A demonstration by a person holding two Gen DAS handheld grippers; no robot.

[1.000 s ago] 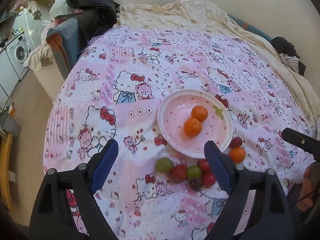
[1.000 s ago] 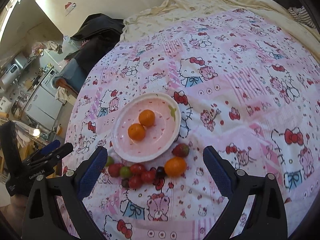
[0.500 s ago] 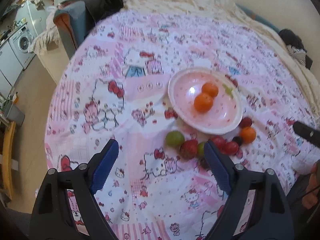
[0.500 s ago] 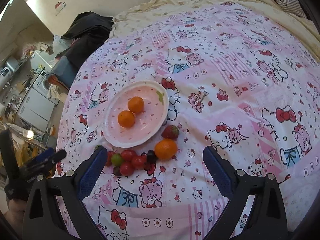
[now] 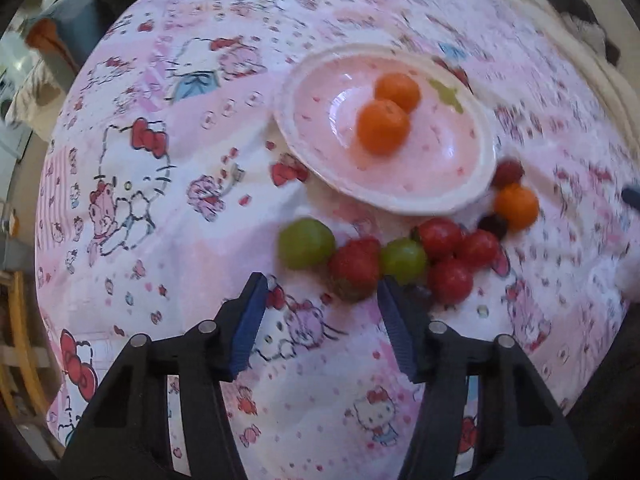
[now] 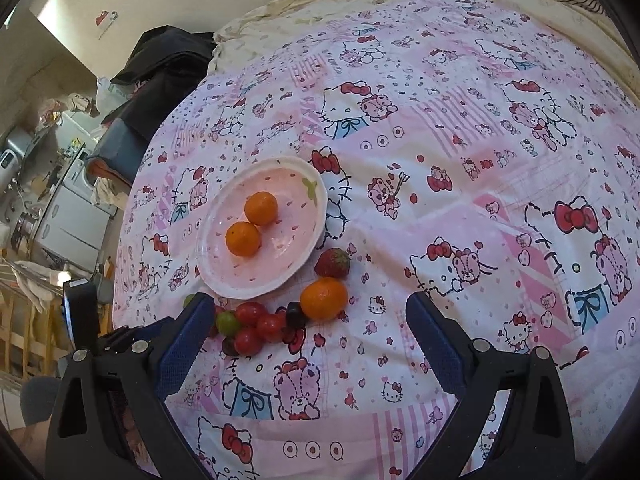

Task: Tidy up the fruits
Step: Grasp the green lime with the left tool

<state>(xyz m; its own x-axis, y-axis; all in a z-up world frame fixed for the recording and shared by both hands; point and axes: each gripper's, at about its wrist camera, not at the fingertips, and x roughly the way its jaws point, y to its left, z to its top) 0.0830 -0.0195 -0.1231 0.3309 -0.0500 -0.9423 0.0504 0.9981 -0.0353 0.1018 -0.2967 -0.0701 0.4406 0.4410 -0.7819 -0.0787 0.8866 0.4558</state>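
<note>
Two orange mandarins (image 5: 383, 132) already lay in the pink strawberry-patterned plate (image 5: 472, 196) on the bed; the left hand-held gripper (image 5: 320, 300), empty jaws closing, approached the red strawberry (image 5: 354, 266), next requiring centring.

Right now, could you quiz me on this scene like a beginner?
1. How many oranges lie in the pink plate?
2. True or false: the strawberry beside the plate lies inside it.
3. Which is nearest the left gripper as its jaws close: A) red strawberry, B) loose orange, C) dark grape?

Key: 1. two. 2. false. 3. A; nothing is between the jaws.
</note>
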